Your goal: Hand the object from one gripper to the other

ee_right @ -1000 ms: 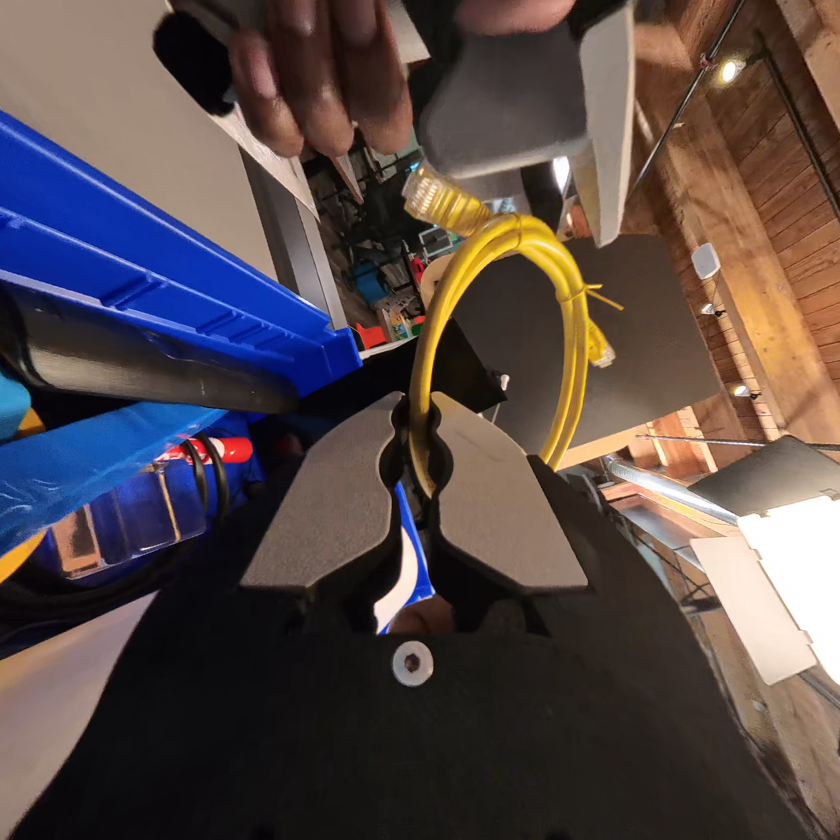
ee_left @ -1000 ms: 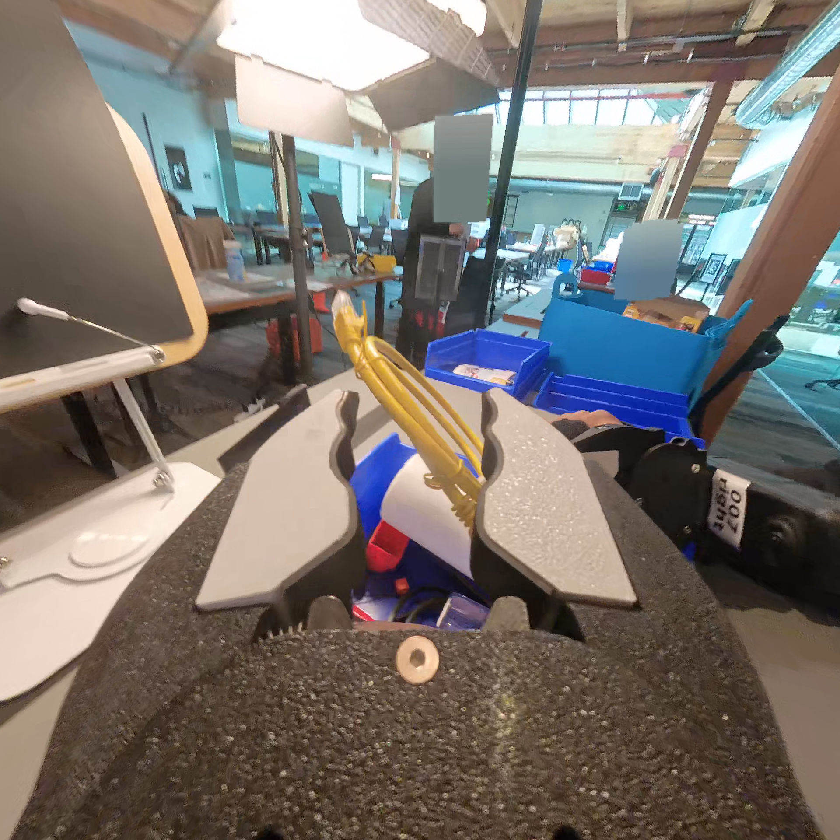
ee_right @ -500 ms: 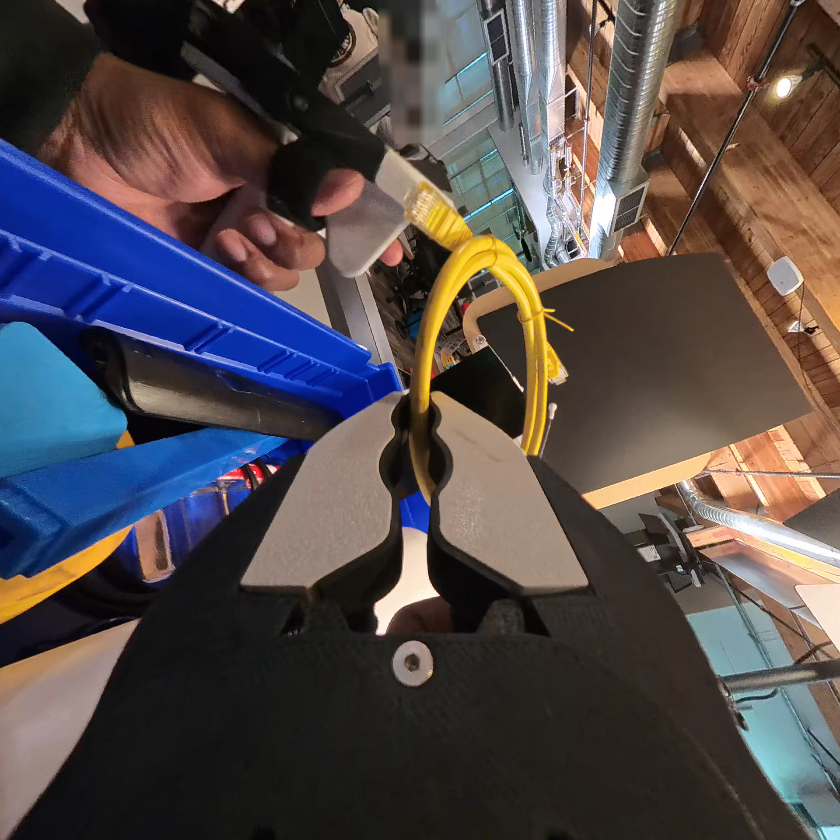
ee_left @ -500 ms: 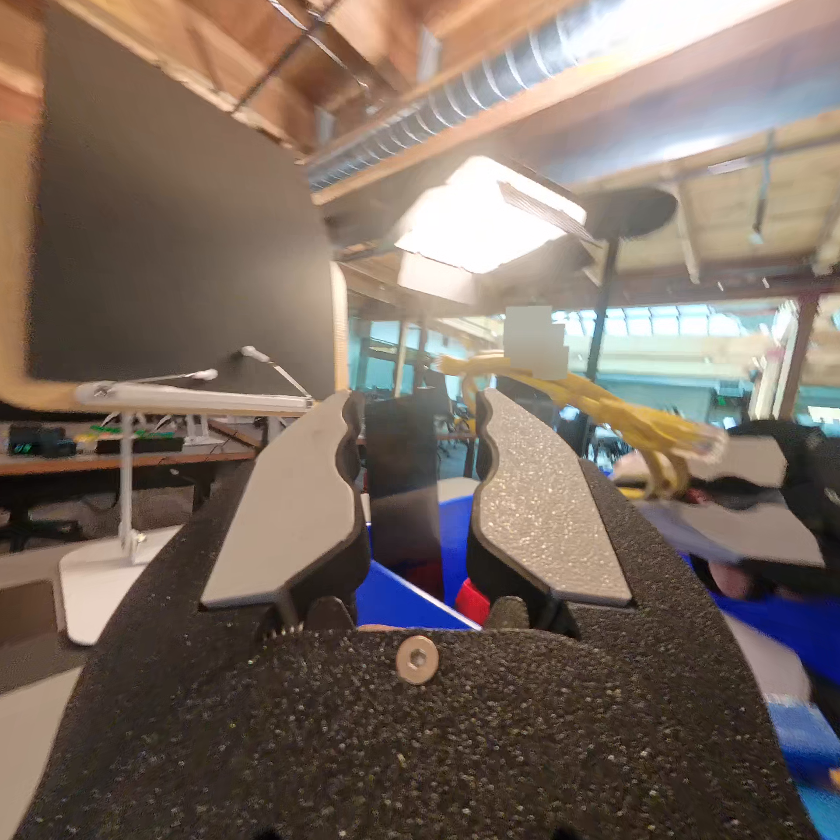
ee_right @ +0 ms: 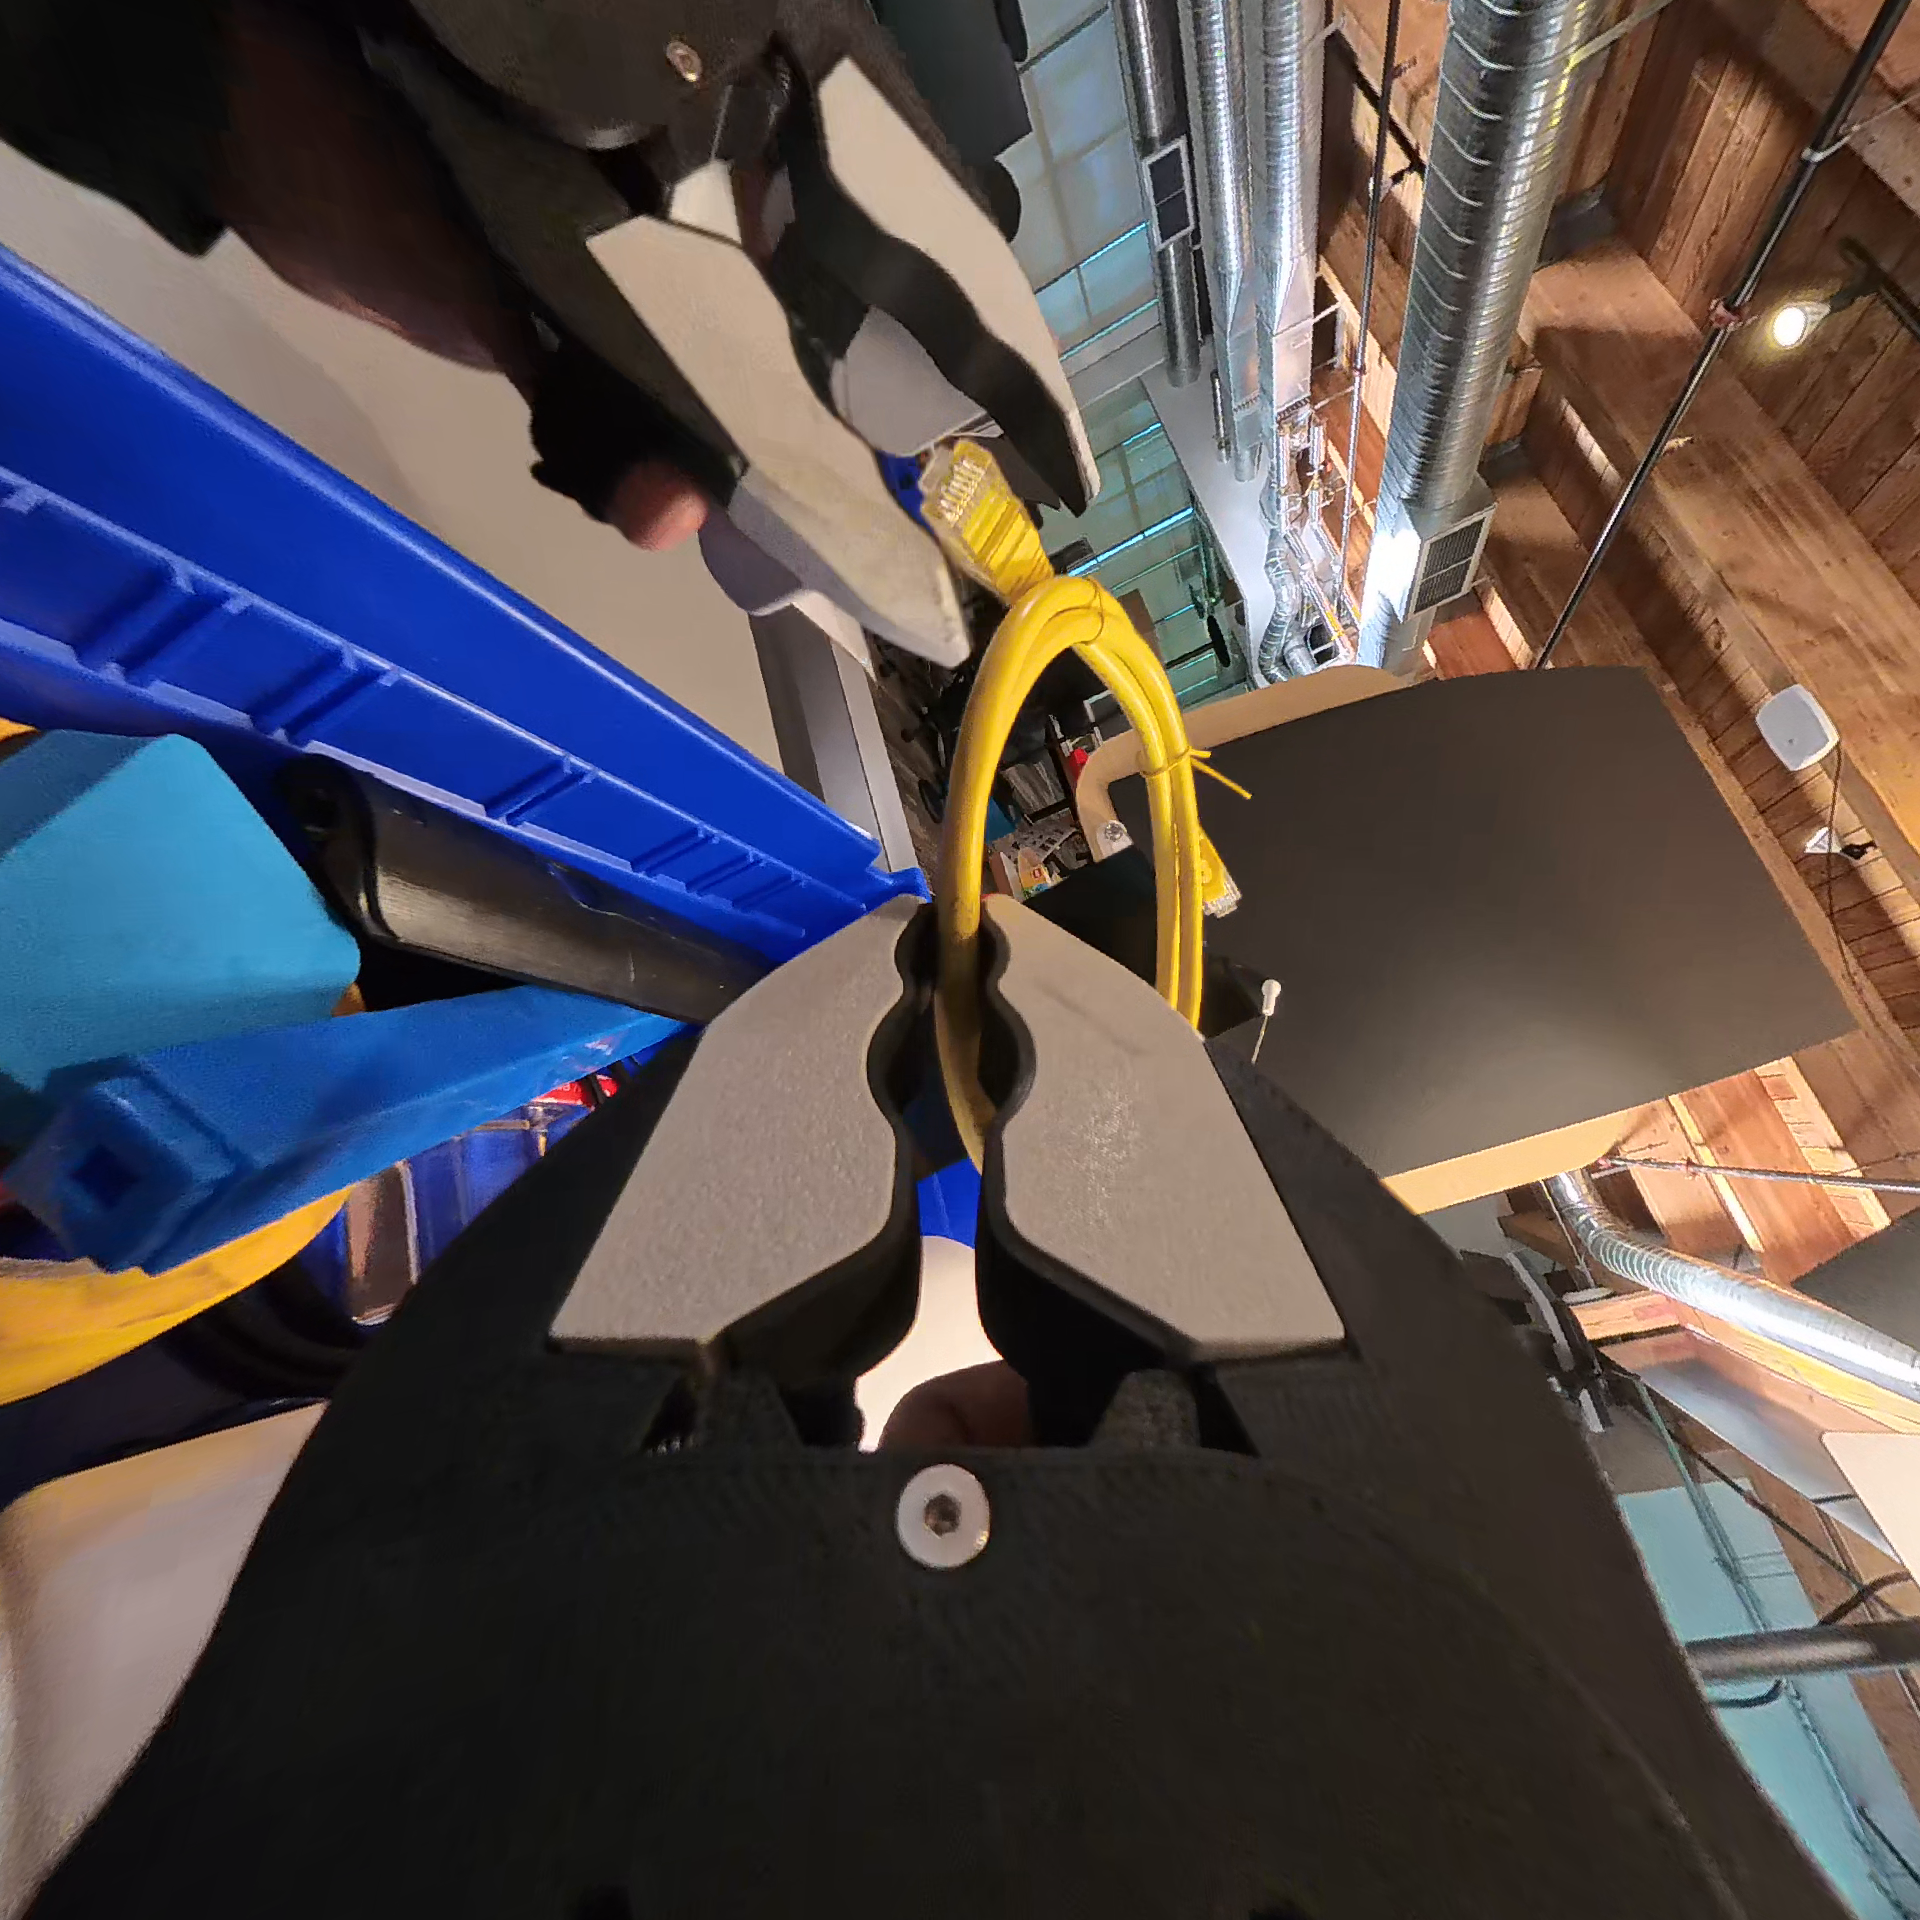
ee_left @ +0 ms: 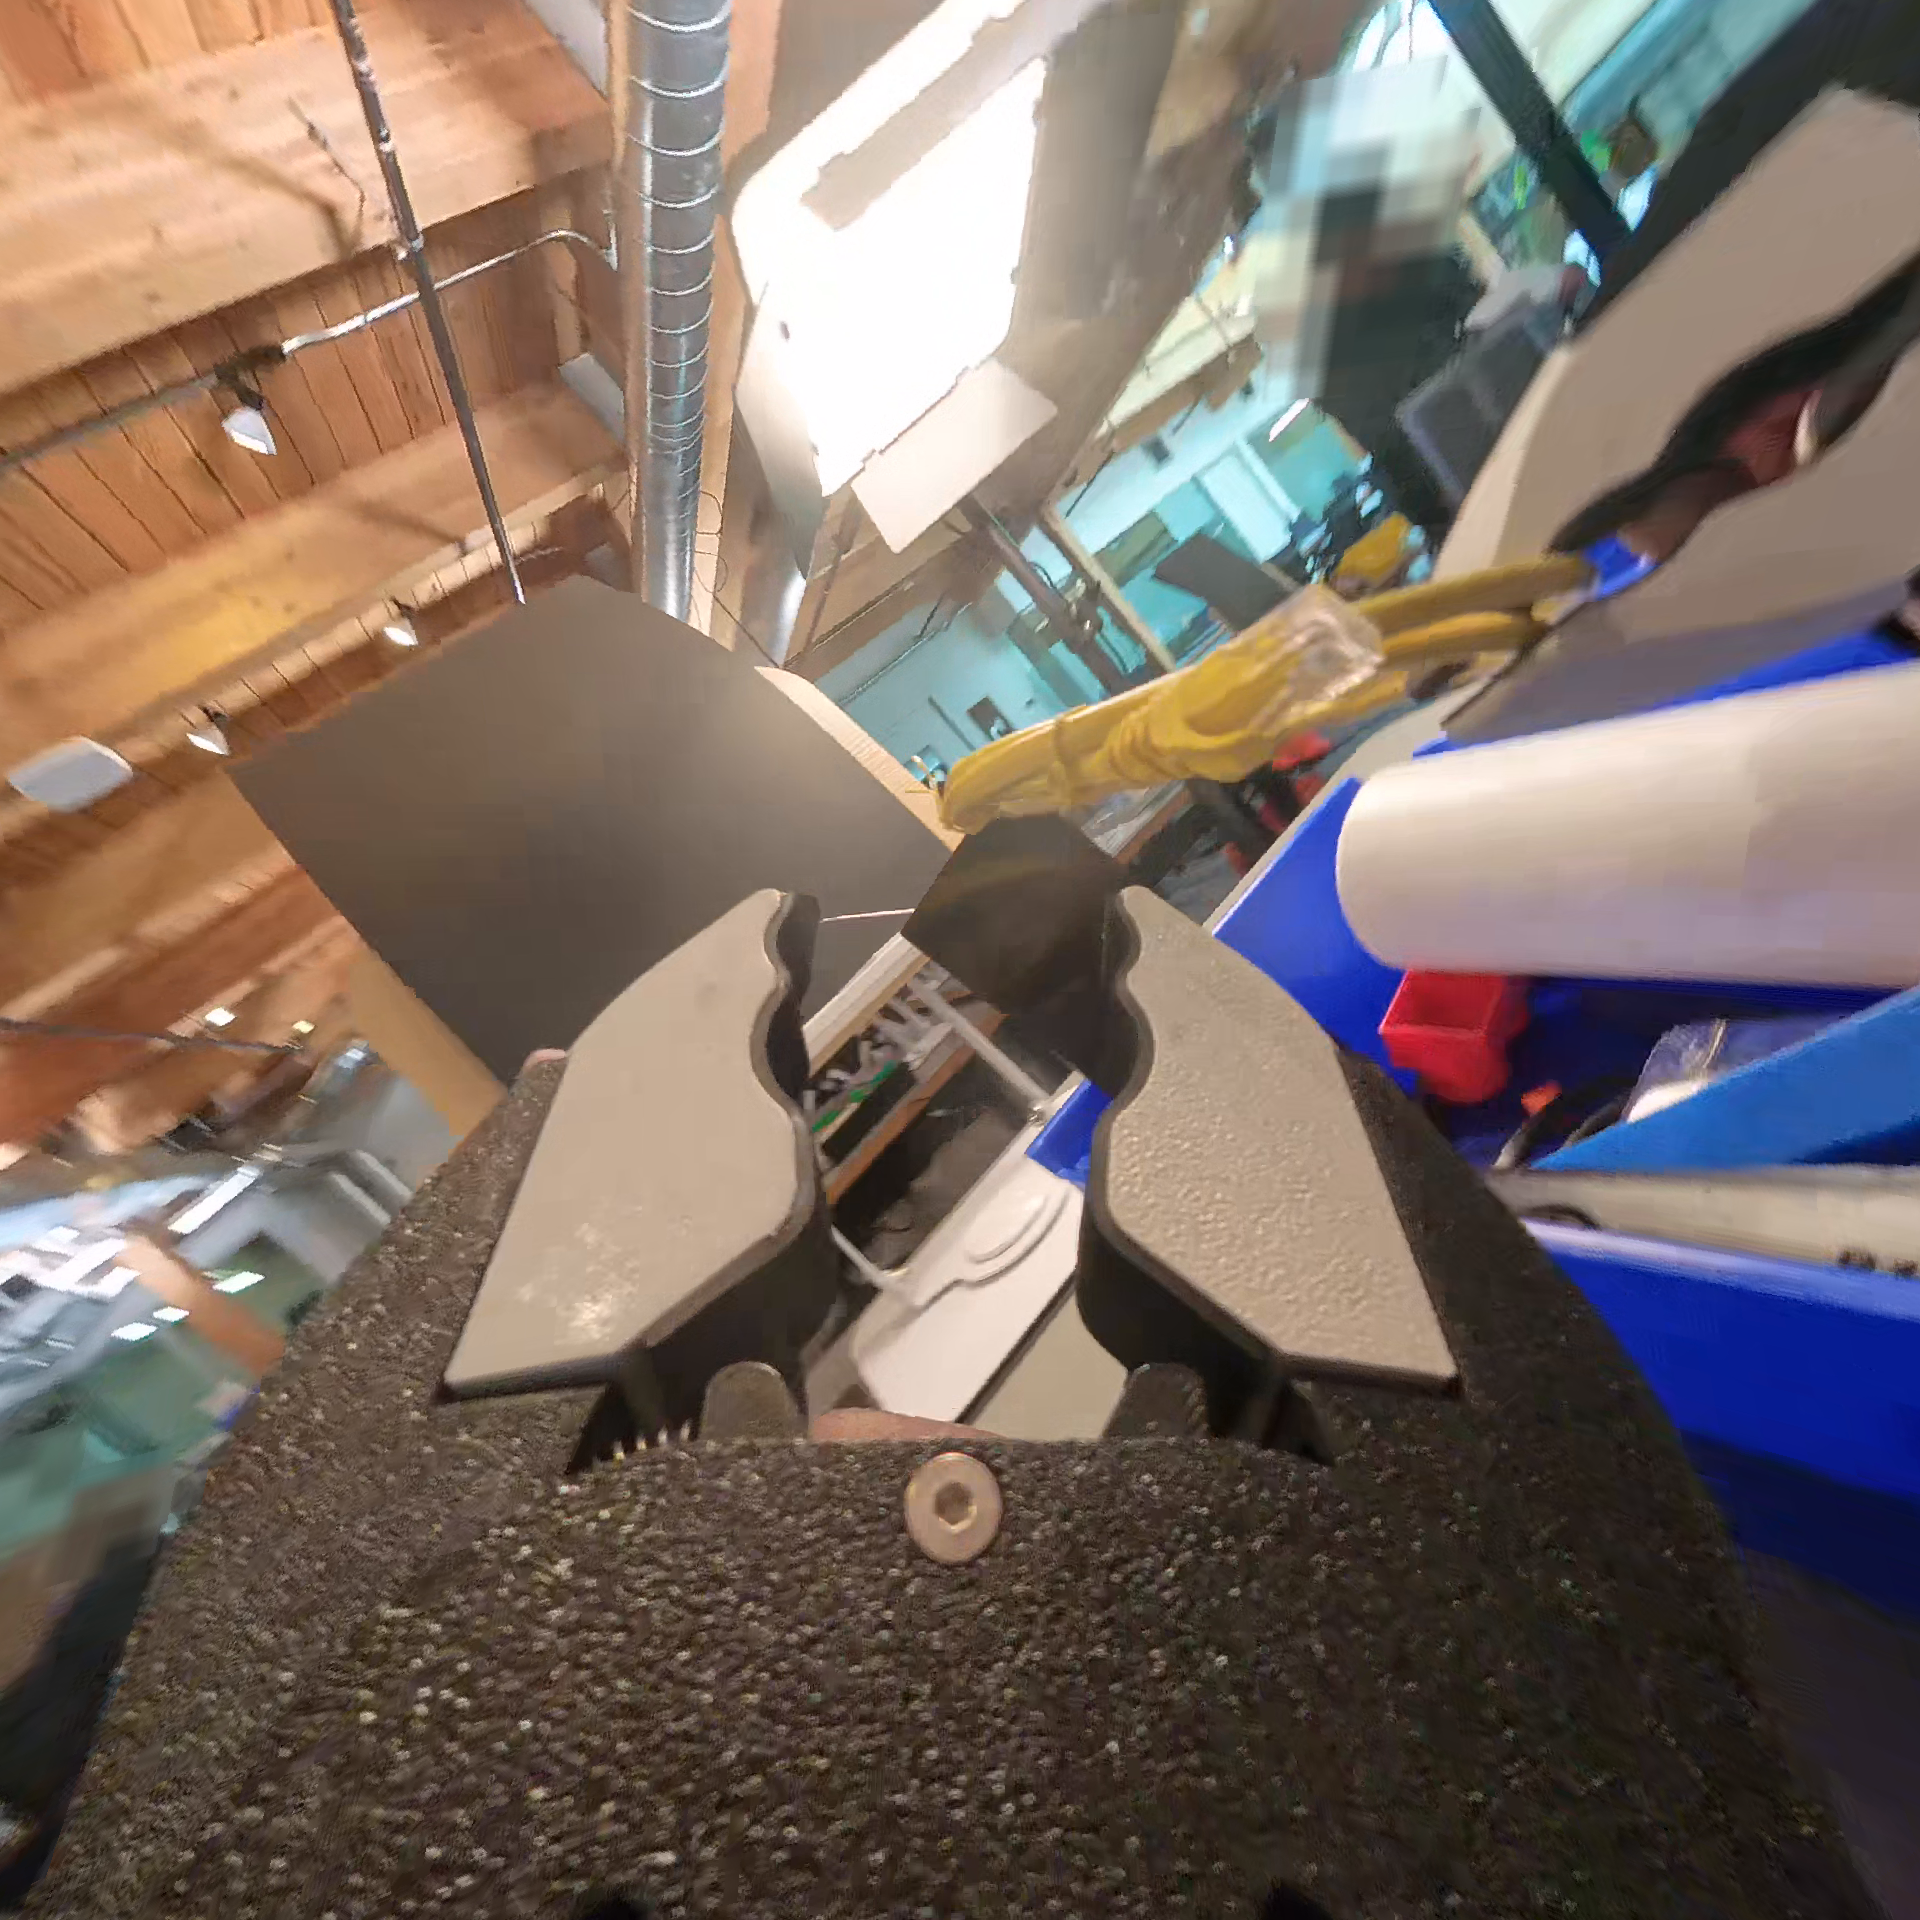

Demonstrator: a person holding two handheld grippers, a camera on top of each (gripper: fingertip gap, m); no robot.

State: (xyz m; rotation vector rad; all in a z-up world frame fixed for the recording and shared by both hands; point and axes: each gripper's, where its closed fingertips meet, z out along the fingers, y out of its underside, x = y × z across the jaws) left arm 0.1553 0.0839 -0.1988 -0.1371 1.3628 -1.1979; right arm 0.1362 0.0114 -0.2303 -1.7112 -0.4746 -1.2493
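Observation:
A coiled yellow network cable [ee_right: 971, 790] with clear plugs is clamped in my right gripper [ee_right: 956, 925], which is shut on the coil's lower part. The coil stands up from the jaws. My left gripper [ee_left: 956, 914] is open and empty. In the left wrist view the cable [ee_left: 1174, 717] hangs above and to the right of its fingertips, held by the right gripper [ee_left: 1579, 582] at the far right. In the right wrist view the left gripper [ee_right: 1003, 566] is open just above the coil, its tips beside the top plug [ee_right: 961, 483].
Blue plastic bins [ee_left: 1714, 1340] sit to the right, holding a white roll [ee_left: 1631, 831] and a small red box [ee_left: 1455, 1029]. A black tube [ee_right: 499, 914] lies along a blue bin [ee_right: 436, 665]. A large black panel [ee_left: 561, 810] stands behind.
My left gripper drew back off the cable, which stood between its open fingers, and tilted up; the cable now lies above and right of them. The right gripper keeps its grip.

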